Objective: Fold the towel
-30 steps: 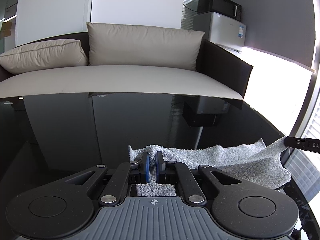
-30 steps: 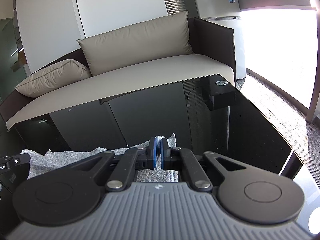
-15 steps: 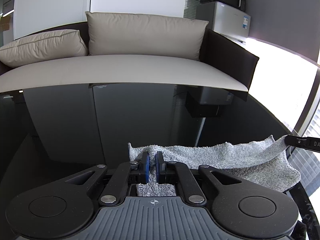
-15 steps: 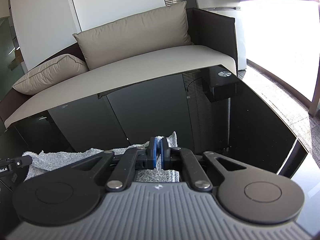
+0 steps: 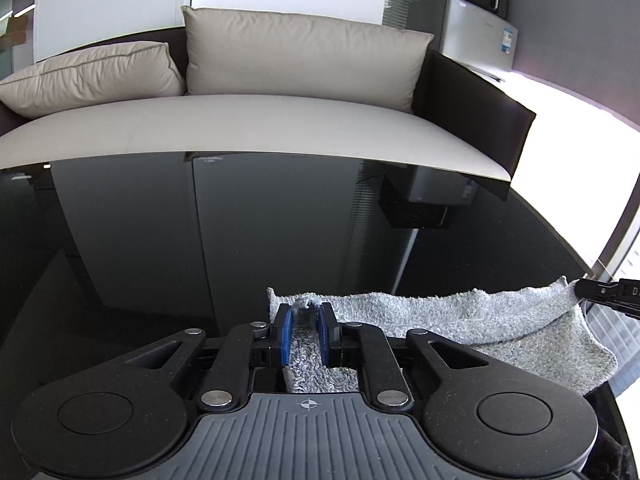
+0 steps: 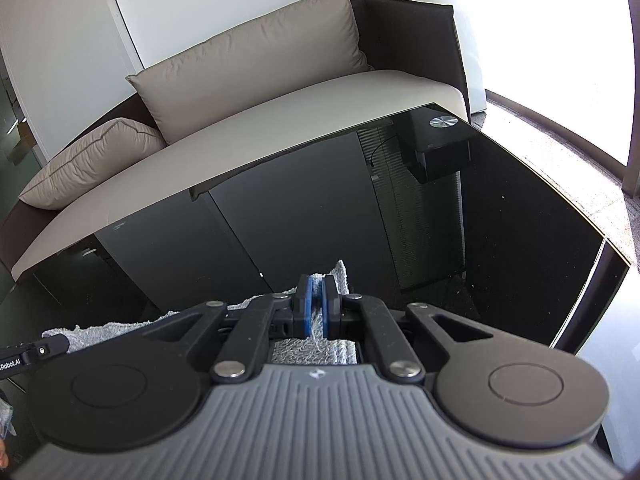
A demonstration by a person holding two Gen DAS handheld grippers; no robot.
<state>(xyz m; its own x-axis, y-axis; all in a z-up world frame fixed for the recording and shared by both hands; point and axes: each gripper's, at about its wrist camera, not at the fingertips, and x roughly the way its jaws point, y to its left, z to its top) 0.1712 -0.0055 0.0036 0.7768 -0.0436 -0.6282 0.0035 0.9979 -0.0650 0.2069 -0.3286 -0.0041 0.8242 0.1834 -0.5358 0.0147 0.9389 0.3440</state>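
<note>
Now the left gripper [image 5: 305, 334] is letting go: its blue pads, a second ago pinched tight on a corner of the pale grey terry towel [image 5: 460, 320], have parted, and the jaws are opening with the cloth lying loose between them, no longer pressed. The right gripper [image 6: 316, 310] remains clamped hard on the opposite corner, pile bunched between its pads. Both corners have come lower and the towel sags flatter, doubled over itself along the near edge of the glossy black glass tabletop [image 5: 240, 240], toward its near right corner. I judge this fold is being laid down, left side first, the right release yet to come.

Hard to read: the gripper bodies hide the near part of the towel, so whether the edges meet squarely cannot be told. Reflections of the beige sofa [image 5: 260, 120] confuse the tabletop's surface.
</note>
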